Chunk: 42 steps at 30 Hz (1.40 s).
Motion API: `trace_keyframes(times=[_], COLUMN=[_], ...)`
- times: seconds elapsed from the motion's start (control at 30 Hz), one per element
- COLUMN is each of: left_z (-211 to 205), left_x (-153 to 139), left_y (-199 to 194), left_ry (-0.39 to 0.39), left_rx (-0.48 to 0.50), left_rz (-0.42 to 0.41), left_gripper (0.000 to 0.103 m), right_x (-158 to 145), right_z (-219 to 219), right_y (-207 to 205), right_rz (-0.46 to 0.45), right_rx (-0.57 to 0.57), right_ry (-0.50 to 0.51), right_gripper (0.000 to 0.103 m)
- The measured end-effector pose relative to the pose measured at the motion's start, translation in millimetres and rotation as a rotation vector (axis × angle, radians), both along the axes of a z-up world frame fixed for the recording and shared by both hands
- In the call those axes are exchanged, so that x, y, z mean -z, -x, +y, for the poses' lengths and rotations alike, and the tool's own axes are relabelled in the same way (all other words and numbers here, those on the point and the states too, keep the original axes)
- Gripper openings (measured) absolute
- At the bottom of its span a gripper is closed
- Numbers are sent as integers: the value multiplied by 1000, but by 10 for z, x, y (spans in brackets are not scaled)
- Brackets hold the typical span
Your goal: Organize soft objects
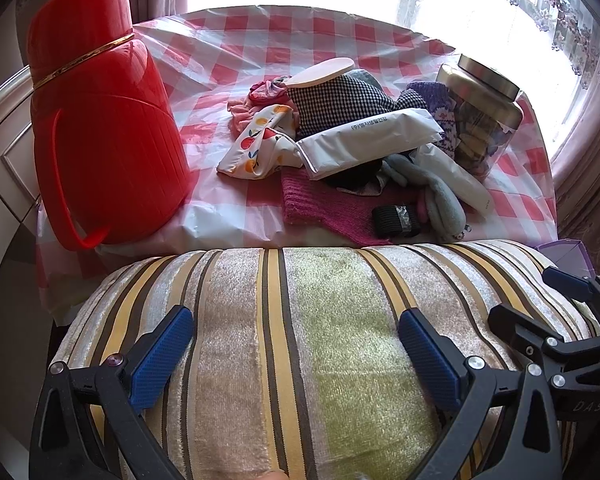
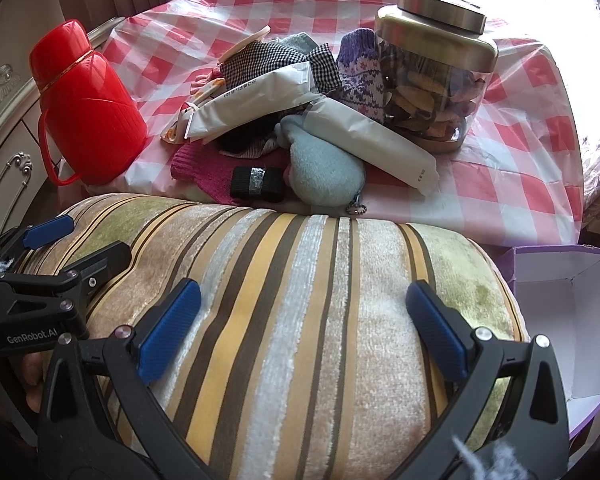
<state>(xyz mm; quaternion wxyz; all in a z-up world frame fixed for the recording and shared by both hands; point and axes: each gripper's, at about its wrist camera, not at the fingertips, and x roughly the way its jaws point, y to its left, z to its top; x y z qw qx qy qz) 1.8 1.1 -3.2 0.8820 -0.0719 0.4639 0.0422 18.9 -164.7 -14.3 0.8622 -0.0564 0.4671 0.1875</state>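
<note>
Both tongs, left (image 1: pixel 296 344) and right (image 2: pixel 304 320), gape wide, straddling striped cushion (image 2: pixel 300 300).

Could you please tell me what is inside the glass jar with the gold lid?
The glass jar holds a packed jumble of small yellow, brown and purple pieces, possibly fabric. Its lid is on; the far side and middle are hidden.

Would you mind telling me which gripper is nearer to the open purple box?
Right. The right gripper sits over the striped cushion beside the purple box; the left gripper is farther away on its other side.
</note>
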Motion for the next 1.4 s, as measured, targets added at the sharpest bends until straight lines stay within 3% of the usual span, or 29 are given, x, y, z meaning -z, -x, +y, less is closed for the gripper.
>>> trace_keyframes(times=[1.4], left_z=[-9], left_x=[22], left_y=[-32], left_ry=[-21], left_rx=[-1], left_rz=[10], left_gripper=[103], right_x=[17], right_z=[-14], right_y=[-11], right_rz=[3], right_rx=[0], right_ry=[-10], right_gripper=[103])
